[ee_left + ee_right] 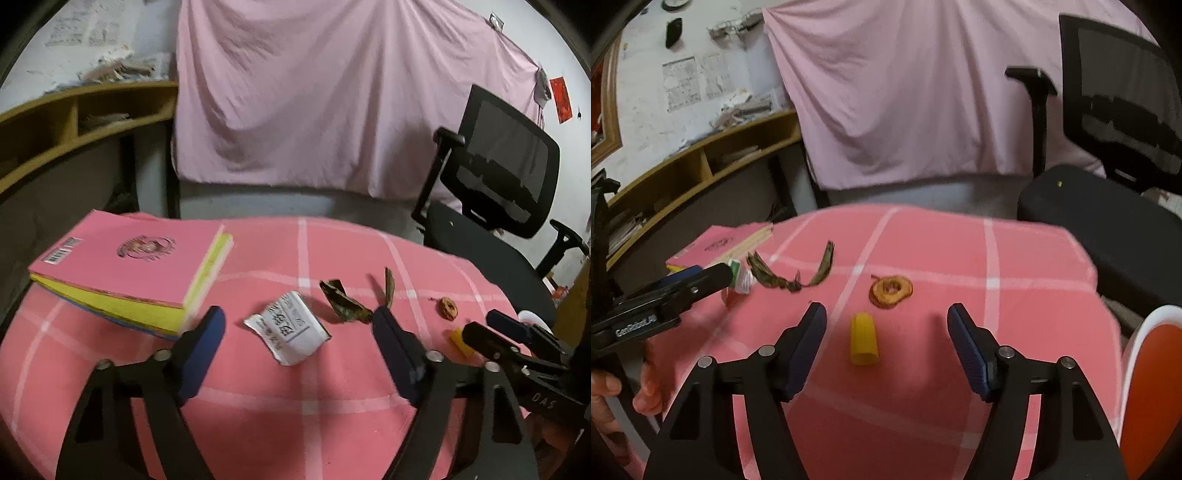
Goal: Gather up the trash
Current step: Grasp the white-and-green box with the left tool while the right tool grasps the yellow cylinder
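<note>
Both hand-held grippers, left and right, hang part-open and empty over the pink checked bench, before a pink sheet, chair and shelf, with book, paper, leaf, peel and yellow cap lying there.

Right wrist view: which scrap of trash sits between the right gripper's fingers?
The yellow cap, a small tube lying alone on the pink cloth. The dried fruit slice lies beyond it, the withered leaf far left.

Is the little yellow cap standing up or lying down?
Lying down. The yellow cap rests on its side on the pink checked cloth, its open end toward the camera, between the right tongs, untouched.
</note>
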The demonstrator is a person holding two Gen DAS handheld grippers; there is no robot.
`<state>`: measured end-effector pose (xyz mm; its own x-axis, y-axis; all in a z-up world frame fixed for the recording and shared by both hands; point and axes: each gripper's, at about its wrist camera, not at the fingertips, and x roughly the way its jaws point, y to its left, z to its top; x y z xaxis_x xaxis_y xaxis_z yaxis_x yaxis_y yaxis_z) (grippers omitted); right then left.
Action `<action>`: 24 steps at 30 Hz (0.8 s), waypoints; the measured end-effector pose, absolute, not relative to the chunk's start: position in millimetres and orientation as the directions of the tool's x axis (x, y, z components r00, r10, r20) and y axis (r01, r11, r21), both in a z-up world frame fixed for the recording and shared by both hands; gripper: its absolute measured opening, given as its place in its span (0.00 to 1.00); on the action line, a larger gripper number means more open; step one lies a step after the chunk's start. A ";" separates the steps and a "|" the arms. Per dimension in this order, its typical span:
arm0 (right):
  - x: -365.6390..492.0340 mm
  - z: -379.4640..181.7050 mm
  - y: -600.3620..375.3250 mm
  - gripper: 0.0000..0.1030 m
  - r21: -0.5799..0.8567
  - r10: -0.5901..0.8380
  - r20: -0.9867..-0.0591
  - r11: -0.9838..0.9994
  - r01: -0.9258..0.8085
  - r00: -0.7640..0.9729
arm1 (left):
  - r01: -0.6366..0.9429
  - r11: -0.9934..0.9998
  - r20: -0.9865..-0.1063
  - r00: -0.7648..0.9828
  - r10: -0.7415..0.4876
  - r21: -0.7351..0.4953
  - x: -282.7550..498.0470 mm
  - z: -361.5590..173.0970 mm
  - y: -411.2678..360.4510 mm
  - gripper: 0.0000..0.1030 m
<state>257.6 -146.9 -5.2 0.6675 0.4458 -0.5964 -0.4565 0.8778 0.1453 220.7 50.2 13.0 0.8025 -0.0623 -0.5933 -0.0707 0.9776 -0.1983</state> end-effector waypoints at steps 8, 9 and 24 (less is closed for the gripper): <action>257.3 -11.4 -136.0 0.38 0.136 0.456 -0.649 0.857 -0.496 0.609 | -0.109 0.965 -0.651 0.755 -0.076 -0.238 236.4 6.6 58.1 0.30; 255.8 -11.5 -135.1 0.37 0.131 0.455 -0.650 0.856 -0.501 0.608 | -0.112 0.963 -0.651 0.755 -0.077 -0.244 236.0 6.7 59.6 0.27; 253.0 -8.8 -140.7 0.13 0.161 0.481 -0.637 0.847 -0.506 0.603 | -0.050 0.975 -0.613 0.784 -0.096 -0.218 216.7 14.8 48.1 0.05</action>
